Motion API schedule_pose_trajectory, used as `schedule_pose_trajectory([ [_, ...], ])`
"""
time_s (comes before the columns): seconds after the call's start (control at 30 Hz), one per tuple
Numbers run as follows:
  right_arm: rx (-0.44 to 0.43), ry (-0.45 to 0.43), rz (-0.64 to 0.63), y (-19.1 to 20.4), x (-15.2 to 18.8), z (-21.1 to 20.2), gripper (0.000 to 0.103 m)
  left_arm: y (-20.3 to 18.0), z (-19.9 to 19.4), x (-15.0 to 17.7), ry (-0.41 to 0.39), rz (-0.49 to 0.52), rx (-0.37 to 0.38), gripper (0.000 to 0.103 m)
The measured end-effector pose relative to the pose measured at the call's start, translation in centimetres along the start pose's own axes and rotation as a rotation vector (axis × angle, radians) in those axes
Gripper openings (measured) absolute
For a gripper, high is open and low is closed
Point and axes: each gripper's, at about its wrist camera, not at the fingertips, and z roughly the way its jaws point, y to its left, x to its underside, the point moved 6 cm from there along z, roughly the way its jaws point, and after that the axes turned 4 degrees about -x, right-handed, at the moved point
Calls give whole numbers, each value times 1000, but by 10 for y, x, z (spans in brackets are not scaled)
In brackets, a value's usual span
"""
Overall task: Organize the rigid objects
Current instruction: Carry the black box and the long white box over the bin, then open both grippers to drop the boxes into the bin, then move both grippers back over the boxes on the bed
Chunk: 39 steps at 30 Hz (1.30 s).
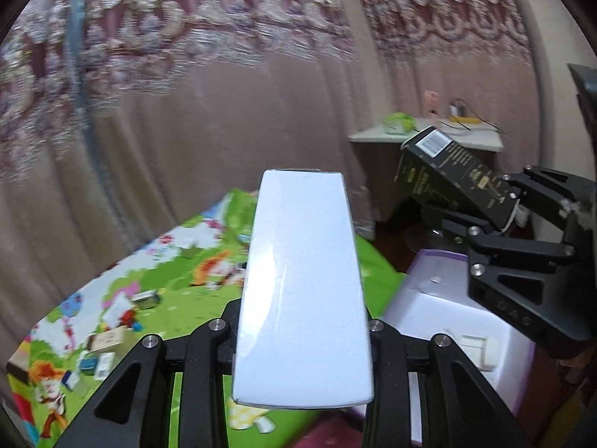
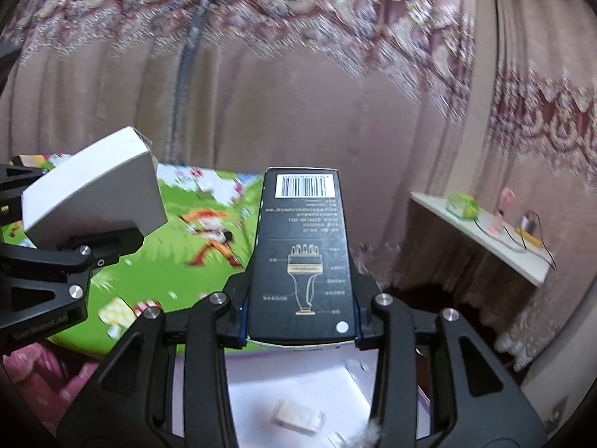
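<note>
My left gripper (image 1: 302, 330) is shut on a plain white box (image 1: 304, 287) and holds it raised above the play mat; the box also shows in the right wrist view (image 2: 93, 194). My right gripper (image 2: 300, 308) is shut on a black box with a barcode and a gold drawing (image 2: 302, 261), held in the air; this box also shows in the left wrist view (image 1: 451, 171), at the right. Both boxes hide the fingertips. Several small boxes (image 1: 106, 343) lie on the green cartoon play mat (image 1: 179, 261) at the lower left.
A white and purple container (image 1: 440, 306) stands below and to the right, with a small white block (image 2: 298, 416) inside. A white side table (image 2: 500, 246) with small items and cables stands at the right. Pink curtains fill the background. Pink fabric (image 2: 30, 377) lies at the lower left.
</note>
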Motion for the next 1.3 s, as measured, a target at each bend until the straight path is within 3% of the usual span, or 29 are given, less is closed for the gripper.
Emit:
schedule_pose_trajectory([
  [0.27,75,173,69,-42,61,18,42,-70,23,23,113,98,183,36],
  [0.43,91,232,101,-53,82,20,42,-92,35,34,165,129,240,36],
  [0.53,91,256,113,-58,89,23,43,-102,37,35,172,116,317,38],
  [0.67,105,271,126,-60,96,22,63,-93,38,33,168,47,335,65],
  [0.77,98,270,123,-57,96,23,67,-75,39,31,162,-22,321,74],
  [0.9,79,264,104,-48,92,25,73,-42,42,33,148,-84,263,76],
  [1.1,24,271,70,-22,79,35,78,31,46,54,146,-199,126,78],
  [1.3,-55,280,-52,32,57,60,83,115,39,94,147,-301,-51,82],
])
